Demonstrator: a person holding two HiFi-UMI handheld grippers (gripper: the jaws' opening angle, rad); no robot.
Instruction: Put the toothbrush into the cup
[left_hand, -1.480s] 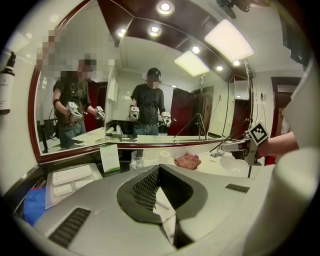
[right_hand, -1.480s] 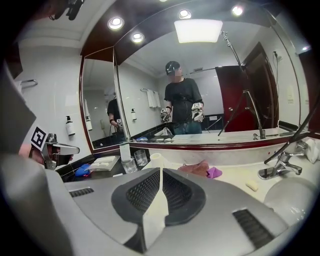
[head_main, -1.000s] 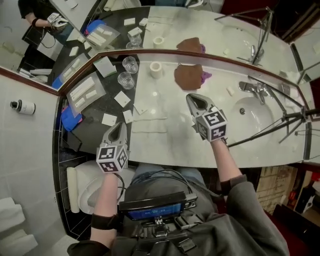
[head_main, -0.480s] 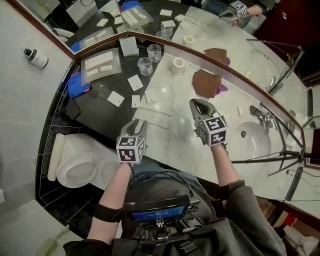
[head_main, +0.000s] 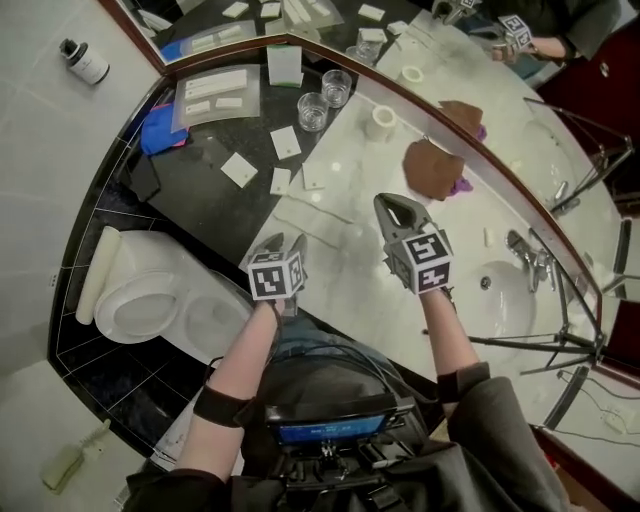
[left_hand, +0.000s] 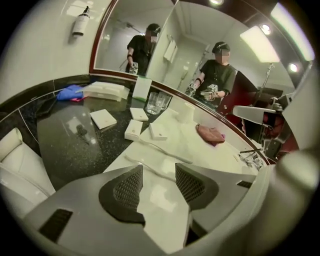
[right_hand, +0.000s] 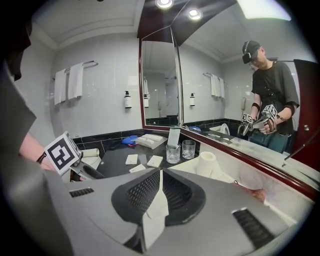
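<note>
white toothbrush (left_hand: 165, 151) flat along counter (head_main: 350, 285) | left fingers (left_hand: 127, 187) just opening, empty | right fingers (right_hand: 144, 192) together

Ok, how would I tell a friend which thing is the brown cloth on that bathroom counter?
Start at the pale marble counter that runs along the mirror, and look between the white paper roll and the sink's tap. The cloth lies crumpled close to the mirror. It is the only brown, soft thing there, with purple at one edge.
</note>
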